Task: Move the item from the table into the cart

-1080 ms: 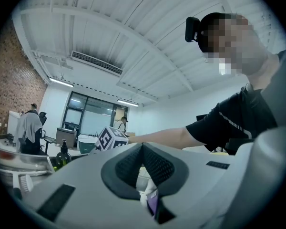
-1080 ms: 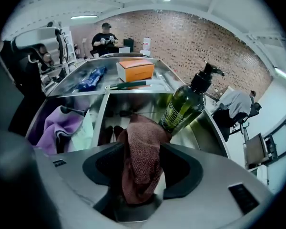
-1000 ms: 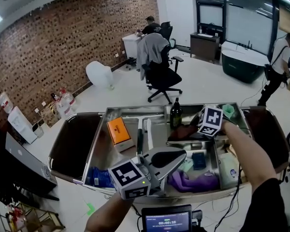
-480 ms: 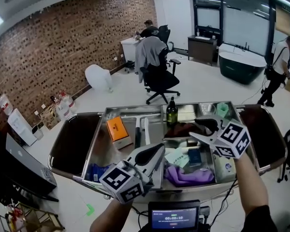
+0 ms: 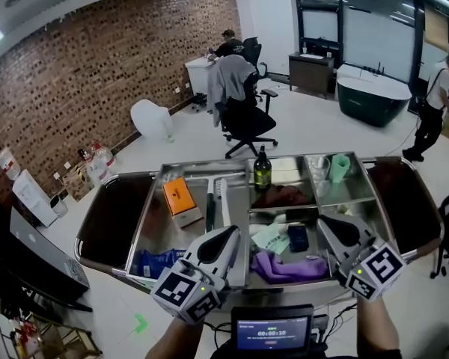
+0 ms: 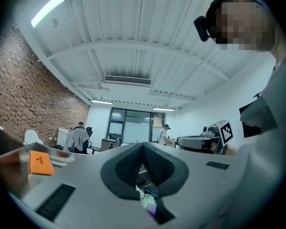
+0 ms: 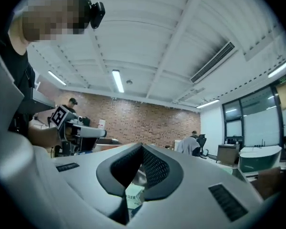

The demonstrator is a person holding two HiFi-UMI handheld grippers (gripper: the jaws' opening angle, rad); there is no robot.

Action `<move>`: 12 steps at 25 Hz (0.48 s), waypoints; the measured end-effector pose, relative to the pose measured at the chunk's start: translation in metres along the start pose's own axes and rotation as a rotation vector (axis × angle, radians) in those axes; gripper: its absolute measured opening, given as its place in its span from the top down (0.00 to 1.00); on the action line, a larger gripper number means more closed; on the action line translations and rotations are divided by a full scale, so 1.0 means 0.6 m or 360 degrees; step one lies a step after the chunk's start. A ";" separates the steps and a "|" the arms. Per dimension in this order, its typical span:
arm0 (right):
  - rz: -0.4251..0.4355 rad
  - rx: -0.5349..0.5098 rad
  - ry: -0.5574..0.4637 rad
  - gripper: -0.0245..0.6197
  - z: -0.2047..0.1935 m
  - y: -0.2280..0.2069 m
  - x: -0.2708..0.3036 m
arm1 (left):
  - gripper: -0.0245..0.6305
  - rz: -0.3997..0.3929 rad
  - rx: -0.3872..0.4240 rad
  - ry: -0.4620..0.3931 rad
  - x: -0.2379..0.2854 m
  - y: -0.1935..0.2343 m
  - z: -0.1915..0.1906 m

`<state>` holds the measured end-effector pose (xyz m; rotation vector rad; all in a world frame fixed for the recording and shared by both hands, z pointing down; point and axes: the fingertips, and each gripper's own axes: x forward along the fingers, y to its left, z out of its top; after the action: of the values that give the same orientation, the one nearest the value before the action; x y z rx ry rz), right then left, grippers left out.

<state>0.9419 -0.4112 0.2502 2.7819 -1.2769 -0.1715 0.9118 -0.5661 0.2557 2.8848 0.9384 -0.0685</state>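
The steel cart (image 5: 120,234) fills the middle of the head view. Its trays hold an orange box (image 5: 178,196), a dark bottle (image 5: 263,170), a green cup (image 5: 339,167), a purple cloth (image 5: 284,268) and other small items. My left gripper (image 5: 233,233) hovers over the cart's near edge, jaws shut and empty. My right gripper (image 5: 321,221) hangs over the near right tray. Its jaws have just been closing and now meet with nothing between them. In the left gripper view the left gripper (image 6: 143,149) shows pads touching. The right gripper (image 7: 142,151) looks the same in its own view.
A tablet screen (image 5: 273,331) sits just below the cart's near edge. Beyond the cart stand an office chair (image 5: 247,118) with a grey jacket, a white chair (image 5: 153,114) and desks. A person (image 5: 436,99) stands at the far right.
My right gripper has drawn back from beside the green cup at the far right tray to the cart's near side, and its jaws have shut. The left gripper shifted slightly left.
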 end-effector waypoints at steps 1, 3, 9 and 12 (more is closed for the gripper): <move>-0.0034 0.0034 -0.0017 0.99 -0.001 -0.001 -0.009 | 0.97 0.0003 -0.0011 0.0004 -0.001 -0.003 -0.003; -0.0077 0.0097 -0.0037 0.99 -0.005 -0.003 -0.023 | 0.97 0.0008 -0.0030 0.0011 -0.001 -0.009 -0.008; -0.0094 0.0137 -0.0048 0.99 -0.029 -0.005 -0.034 | 0.97 0.0002 -0.0034 0.0051 0.013 -0.017 -0.039; -0.0123 0.0149 -0.0058 0.99 -0.031 -0.009 -0.034 | 0.97 0.0017 -0.0024 0.0050 0.012 -0.014 -0.042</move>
<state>0.9354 -0.3916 0.2696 2.9226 -1.2168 -0.1718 0.9129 -0.5523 0.2792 2.8849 0.9246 -0.0147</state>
